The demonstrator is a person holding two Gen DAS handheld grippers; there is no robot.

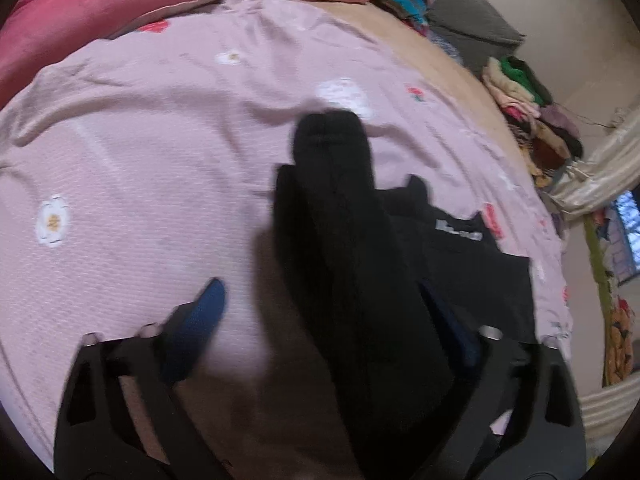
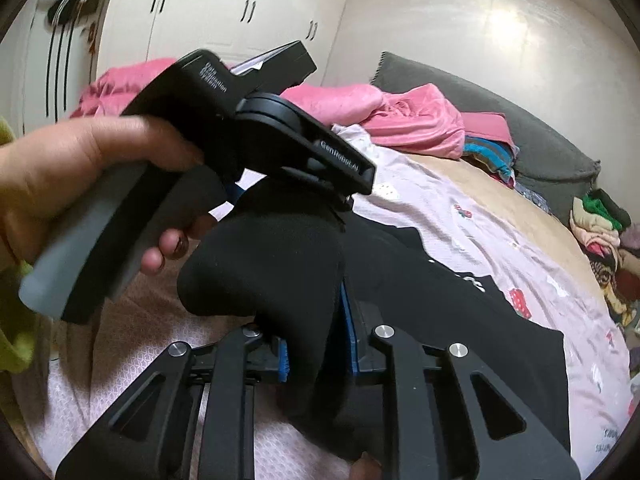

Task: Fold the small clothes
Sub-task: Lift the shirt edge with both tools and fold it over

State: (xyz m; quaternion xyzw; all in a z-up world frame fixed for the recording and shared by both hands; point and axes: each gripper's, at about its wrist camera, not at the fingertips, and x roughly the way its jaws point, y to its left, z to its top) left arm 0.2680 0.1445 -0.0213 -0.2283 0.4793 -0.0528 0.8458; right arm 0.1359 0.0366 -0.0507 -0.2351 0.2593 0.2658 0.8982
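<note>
Nearest the left wrist lens, the black linkage of the left gripper (image 1: 320, 304) frames the bottom, its blue-padded fingers (image 1: 208, 308) spread wide. A black sock (image 1: 340, 208), soft ribbed knit, runs up between them and lies against the right-hand finger; it is not pinched. Its rounded toe end points away over the pale pink bedsheet (image 1: 160, 128), a waffle-textured cloth printed with small flowers. Just right of the sock lies a flat black garment (image 1: 460, 248) with white lettering. A pink blanket (image 1: 80, 20) is bunched at the far edge, and a heap of mixed clothes (image 1: 532, 112) sits at the right.

In the right wrist view the right gripper (image 2: 316, 340) comes first, its blue pads closed on the sock (image 2: 272, 264), whose bulging heel hangs to the left of the jaws. Only this view shows the left hand (image 2: 80, 168) wrapped around the left gripper's grey and black handle (image 2: 92, 248), which crosses in front of the bed. It also shows white wardrobe doors (image 2: 224, 4), a grey headboard cushion (image 2: 520, 128) and the black garment (image 2: 460, 300) spread on the sheet (image 2: 480, 216).
</note>
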